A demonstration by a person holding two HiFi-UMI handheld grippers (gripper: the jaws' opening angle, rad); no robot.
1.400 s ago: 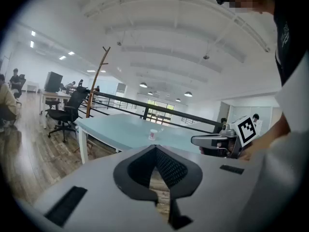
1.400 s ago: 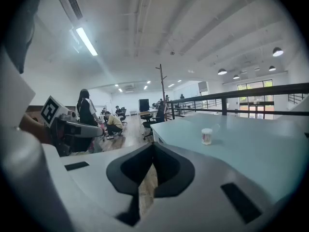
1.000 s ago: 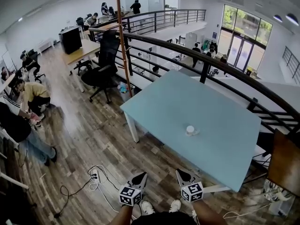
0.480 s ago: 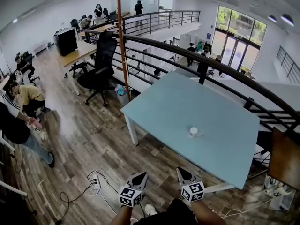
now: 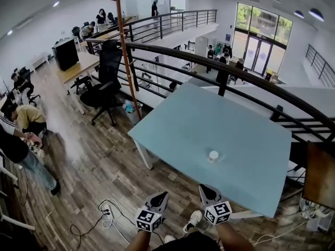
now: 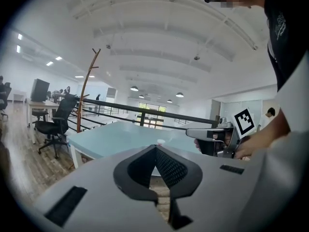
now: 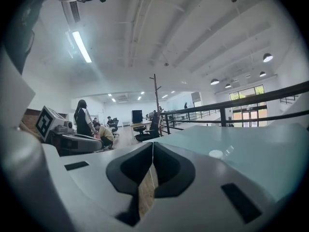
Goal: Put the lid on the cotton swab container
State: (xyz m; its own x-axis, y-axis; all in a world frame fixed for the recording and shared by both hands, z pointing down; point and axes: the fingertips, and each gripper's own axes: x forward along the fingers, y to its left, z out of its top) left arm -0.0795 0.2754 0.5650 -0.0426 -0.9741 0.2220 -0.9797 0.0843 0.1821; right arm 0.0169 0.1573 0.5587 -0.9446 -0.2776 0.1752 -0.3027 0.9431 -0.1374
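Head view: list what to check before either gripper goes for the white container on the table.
1. Left gripper empty: ok, jaws together on nothing.
2. Right gripper empty: ok, jaws together on nothing.
3. Container in sight on the table: ok.
4. Lid located: cannot tell, too small.
5. Grippers within reach of container: not ok, both hang over the floor, short of the table edge.

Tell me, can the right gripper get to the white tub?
Probably yes. Nothing on the table stands between the right gripper and the tub, but the gripper is short of the table's edge, so a step closer seems needed.
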